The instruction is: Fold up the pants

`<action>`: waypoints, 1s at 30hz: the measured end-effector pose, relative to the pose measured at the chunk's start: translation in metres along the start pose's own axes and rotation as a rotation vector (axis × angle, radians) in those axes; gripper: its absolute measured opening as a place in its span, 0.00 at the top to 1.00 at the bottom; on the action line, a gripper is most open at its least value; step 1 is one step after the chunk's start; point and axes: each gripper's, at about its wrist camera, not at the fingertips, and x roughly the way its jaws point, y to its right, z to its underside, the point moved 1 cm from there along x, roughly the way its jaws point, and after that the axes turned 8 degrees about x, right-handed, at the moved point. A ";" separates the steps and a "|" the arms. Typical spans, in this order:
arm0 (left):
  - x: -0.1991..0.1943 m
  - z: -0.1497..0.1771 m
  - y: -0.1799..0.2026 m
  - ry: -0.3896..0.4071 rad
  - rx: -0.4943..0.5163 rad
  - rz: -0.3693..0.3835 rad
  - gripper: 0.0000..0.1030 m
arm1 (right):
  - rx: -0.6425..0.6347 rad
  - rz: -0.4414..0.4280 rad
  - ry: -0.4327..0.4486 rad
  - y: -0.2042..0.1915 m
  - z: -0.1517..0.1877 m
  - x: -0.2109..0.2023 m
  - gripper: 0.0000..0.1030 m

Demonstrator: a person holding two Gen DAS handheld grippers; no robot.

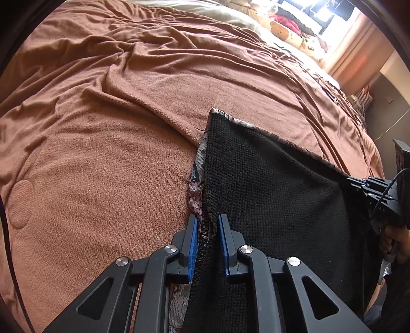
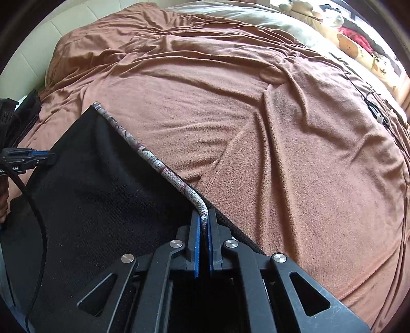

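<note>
The pants (image 1: pixel 269 192) lie on the bed inside out: black knit, with a patterned grey and maroon outer side showing along the edges. In the left wrist view my left gripper (image 1: pixel 208 219) grips the stitched left edge, which bunches between its blue pads. In the right wrist view my right gripper (image 2: pixel 204 215) is shut on the rolled patterned hem, which runs up and left across the pants (image 2: pixel 102 192). Each gripper also shows in the other's view: the right gripper (image 1: pixel 355 183) at the pants' right edge, the left gripper (image 2: pixel 48 154) at their left edge.
A wrinkled brown fleece blanket (image 1: pixel 115 128) covers the bed (image 2: pixel 282 153). Pillows and plush toys (image 2: pixel 353 43) sit at the far end by a bright window. A thin black cable (image 2: pixel 374 107) lies on the blanket at right. A cream padded headboard (image 2: pixel 77 23) stands at far left.
</note>
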 end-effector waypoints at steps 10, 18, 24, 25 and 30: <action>-0.010 0.000 0.002 0.001 -0.035 -0.032 0.83 | 0.114 0.036 0.017 0.006 -0.004 -0.016 0.76; -0.051 0.022 0.007 0.050 -0.058 -0.028 0.81 | 0.182 0.050 0.049 0.031 0.036 -0.082 0.64; -0.073 0.049 0.010 0.072 -0.090 -0.026 0.70 | 0.210 0.103 -0.009 0.052 0.068 -0.096 0.64; -0.076 0.053 0.010 0.073 -0.096 -0.024 0.69 | 0.219 0.106 -0.013 0.056 0.070 -0.098 0.64; -0.090 0.075 0.013 0.090 -0.112 -0.042 0.55 | 0.192 0.154 -0.041 0.064 0.087 -0.101 0.56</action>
